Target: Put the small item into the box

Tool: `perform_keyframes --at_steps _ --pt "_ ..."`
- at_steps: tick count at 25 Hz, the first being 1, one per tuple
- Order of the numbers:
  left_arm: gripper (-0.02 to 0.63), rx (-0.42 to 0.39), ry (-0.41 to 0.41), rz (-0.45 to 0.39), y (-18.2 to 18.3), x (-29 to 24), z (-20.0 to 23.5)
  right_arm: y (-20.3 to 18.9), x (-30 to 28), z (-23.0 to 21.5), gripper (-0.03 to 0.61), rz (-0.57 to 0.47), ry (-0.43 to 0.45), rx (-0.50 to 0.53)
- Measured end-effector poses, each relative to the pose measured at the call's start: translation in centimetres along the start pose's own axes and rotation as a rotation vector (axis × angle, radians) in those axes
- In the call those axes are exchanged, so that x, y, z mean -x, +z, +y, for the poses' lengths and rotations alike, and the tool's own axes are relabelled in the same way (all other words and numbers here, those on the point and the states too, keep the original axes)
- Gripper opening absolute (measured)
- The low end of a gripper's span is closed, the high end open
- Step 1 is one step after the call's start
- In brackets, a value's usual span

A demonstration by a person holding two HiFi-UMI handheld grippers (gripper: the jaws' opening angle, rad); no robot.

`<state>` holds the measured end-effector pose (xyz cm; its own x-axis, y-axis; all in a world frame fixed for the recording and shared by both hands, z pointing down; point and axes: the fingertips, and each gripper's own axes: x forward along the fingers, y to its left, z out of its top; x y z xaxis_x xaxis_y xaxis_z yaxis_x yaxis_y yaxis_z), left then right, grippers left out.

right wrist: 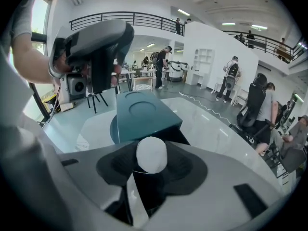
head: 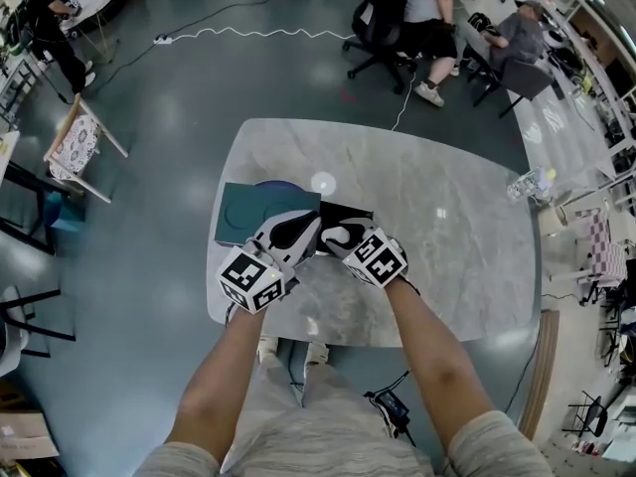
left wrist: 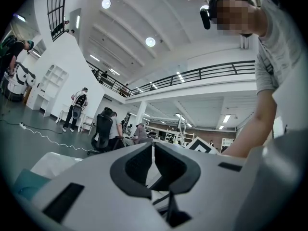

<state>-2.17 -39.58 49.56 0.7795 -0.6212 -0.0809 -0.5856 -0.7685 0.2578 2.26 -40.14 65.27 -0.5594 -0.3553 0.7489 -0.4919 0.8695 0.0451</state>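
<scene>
Reflecting ceiling lights point(left wrist: 150, 42), marble table point(head: 467, 237), grey floor point(head: 169, 117)

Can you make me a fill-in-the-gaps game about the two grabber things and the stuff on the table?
1. The right gripper holds a small item whose colour is ___.
2. The teal box stands on the marble ___.
3. The left gripper has its jaws together, with ___ between them.

Missing words: white; table; nothing
</scene>
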Motion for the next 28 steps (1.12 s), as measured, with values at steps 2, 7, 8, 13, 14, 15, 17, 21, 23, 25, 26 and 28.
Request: perform_keyframes --at_steps 2,7,8,13,14,15,17,21,23,25,26,28 --pt "0.023 0.001 -0.001 -0.003 0.1 0.0 0.1 -0.4 -0.5 0.0 0.181 0.029 0.010 0.012" --pt "0.023 0.003 -0.006 -0.003 0.0 0.0 0.5 -1.3 -1.8 0.3 0.181 0.086 0.030 0.027" --pt "0.023 0.003 -0.007 -0.002 0.0 0.0 0.5 -1.4 -1.9 0.4 0.181 0.097 0.036 0.027" --pt "0.023 0.009 -0.008 0.003 0.0 0.0 0.8 -2.0 -2.7 0.2 0.181 0.139 0.044 0.030" --pt "0.023 0.009 -0.008 0.004 0.0 0.1 0.8 -2.1 -2.8 0.1 0.181 0.142 0.042 0.036" --pt "0.023 0.010 -0.007 0.004 0.1 0.1 0.9 -2.2 -3.0 -0.1 0.181 0.148 0.043 0.041" --pt "0.023 0.009 -0.007 0.002 0.1 0.1 1.0 -2.5 -3.2 -0.1 0.181 0.167 0.046 0.044" --pt "0.023 0.006 -0.011 -0.003 0.0 0.3 0.8 -2.9 -3.6 0.1 0.181 0.194 0.044 0.047" --pt "0.023 0.005 -0.013 -0.003 0.2 0.2 0.8 -2.8 -3.6 0.0 0.183 0.205 0.046 0.050" --pt "0.023 0.006 -0.012 -0.004 0.4 0.2 0.9 -2.8 -3.6 0.0 0.183 0.218 0.047 0.057" --pt "0.023 0.006 -0.012 -0.004 0.4 0.1 0.9 -2.7 -3.6 -0.1 0.183 0.221 0.048 0.060" --pt "0.023 0.006 -0.013 -0.003 0.4 0.0 1.0 -2.6 -3.7 -0.1 0.183 0.221 0.051 0.060"
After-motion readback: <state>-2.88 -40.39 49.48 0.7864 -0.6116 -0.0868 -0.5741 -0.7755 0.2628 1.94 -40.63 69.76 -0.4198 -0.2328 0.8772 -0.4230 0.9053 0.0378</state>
